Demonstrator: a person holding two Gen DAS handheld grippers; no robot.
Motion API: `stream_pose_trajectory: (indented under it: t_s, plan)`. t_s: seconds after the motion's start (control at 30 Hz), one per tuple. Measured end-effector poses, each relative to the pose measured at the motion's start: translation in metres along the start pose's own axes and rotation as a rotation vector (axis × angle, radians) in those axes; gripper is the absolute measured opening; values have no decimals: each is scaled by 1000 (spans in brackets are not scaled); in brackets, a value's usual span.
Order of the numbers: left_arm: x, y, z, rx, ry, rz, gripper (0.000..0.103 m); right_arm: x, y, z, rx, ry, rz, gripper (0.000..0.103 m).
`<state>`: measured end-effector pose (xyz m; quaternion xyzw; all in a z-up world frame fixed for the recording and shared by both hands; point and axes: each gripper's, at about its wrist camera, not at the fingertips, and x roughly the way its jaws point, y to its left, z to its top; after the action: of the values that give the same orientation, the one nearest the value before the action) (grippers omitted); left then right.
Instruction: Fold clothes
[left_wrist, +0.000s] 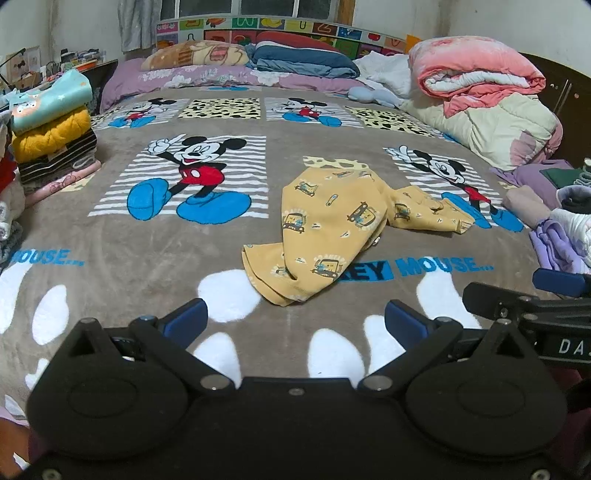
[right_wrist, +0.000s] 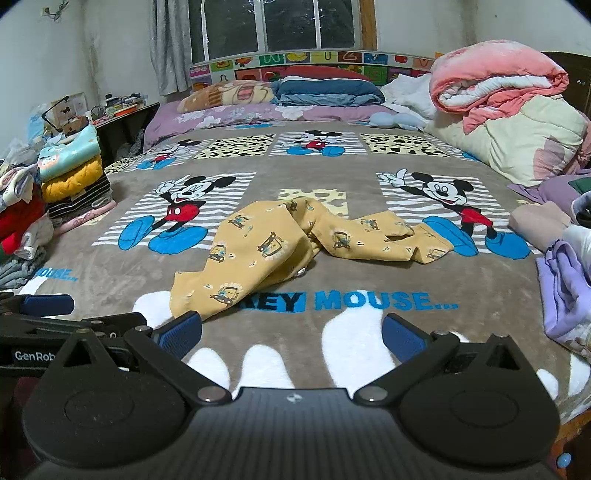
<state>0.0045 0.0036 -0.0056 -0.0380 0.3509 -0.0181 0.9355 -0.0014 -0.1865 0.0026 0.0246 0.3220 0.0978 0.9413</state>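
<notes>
A yellow garment with a cartoon print (left_wrist: 332, 225) (right_wrist: 288, 247) lies crumpled on the brown cartoon-mouse blanket (left_wrist: 147, 258) (right_wrist: 369, 332), near the bed's front middle. My left gripper (left_wrist: 295, 321) is open above the blanket's front edge, just short of the garment's near end, with nothing between its blue pads. My right gripper (right_wrist: 291, 334) is also open and empty; its left pad (right_wrist: 181, 332) sits close to the garment's near corner. Each gripper shows at the side of the other's view.
A stack of folded clothes (left_wrist: 55, 129) (right_wrist: 74, 177) stands at the bed's left edge. Unfolded clothes (left_wrist: 554, 221) (right_wrist: 565, 288) lie at the right. Rolled quilts (left_wrist: 480, 85) (right_wrist: 509, 110) and pillows (right_wrist: 295, 92) fill the back.
</notes>
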Motion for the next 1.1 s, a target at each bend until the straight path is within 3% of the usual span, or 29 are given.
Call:
stream_pose_trajectory:
  t_s: [1.1]
  plan:
    - [11, -6, 3, 16, 24, 2, 103, 6, -7, -1, 28, 8, 33, 103]
